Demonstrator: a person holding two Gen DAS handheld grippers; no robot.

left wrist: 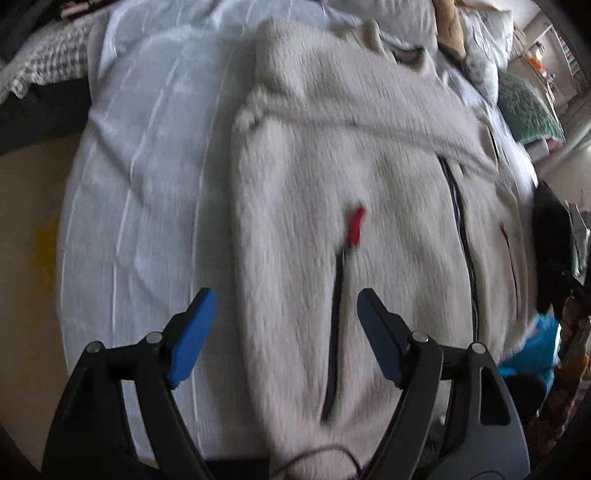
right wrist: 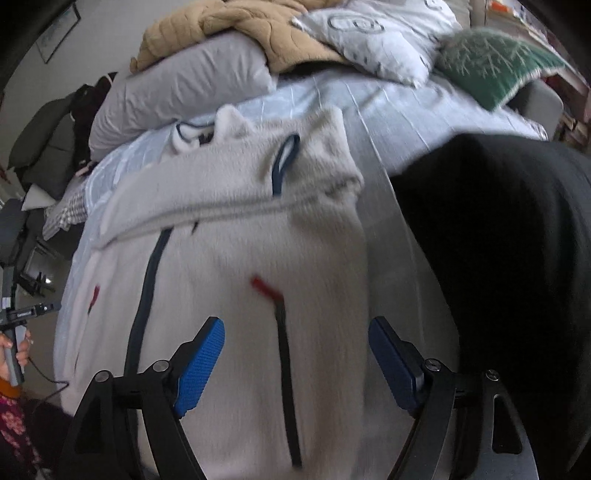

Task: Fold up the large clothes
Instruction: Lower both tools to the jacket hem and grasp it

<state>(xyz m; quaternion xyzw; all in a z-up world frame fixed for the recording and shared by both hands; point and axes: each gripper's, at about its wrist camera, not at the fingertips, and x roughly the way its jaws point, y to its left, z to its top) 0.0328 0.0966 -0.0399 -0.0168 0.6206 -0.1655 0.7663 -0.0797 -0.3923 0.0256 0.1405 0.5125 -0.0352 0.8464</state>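
A cream fleece jacket (left wrist: 332, 177) lies flat on the bed, front up, with a dark centre zipper (left wrist: 461, 229) and zipped pockets with red pulls (left wrist: 355, 223). A sleeve is folded across its chest. My left gripper (left wrist: 284, 306) is open and empty, hovering over the jacket's lower left part. In the right wrist view the same jacket (right wrist: 229, 258) fills the middle, with its centre zipper (right wrist: 147, 280) and a pocket zipper (right wrist: 284, 369). My right gripper (right wrist: 295, 332) is open and empty above the jacket's lower right part.
The bed has a pale blue striped sheet (left wrist: 147, 166). Pillows (right wrist: 177, 88), a tan blanket (right wrist: 251, 22) and a green cushion (right wrist: 495, 59) lie at the head. A black garment (right wrist: 509, 258) lies right of the jacket. The other hand-held gripper (right wrist: 14, 317) shows at the left edge.
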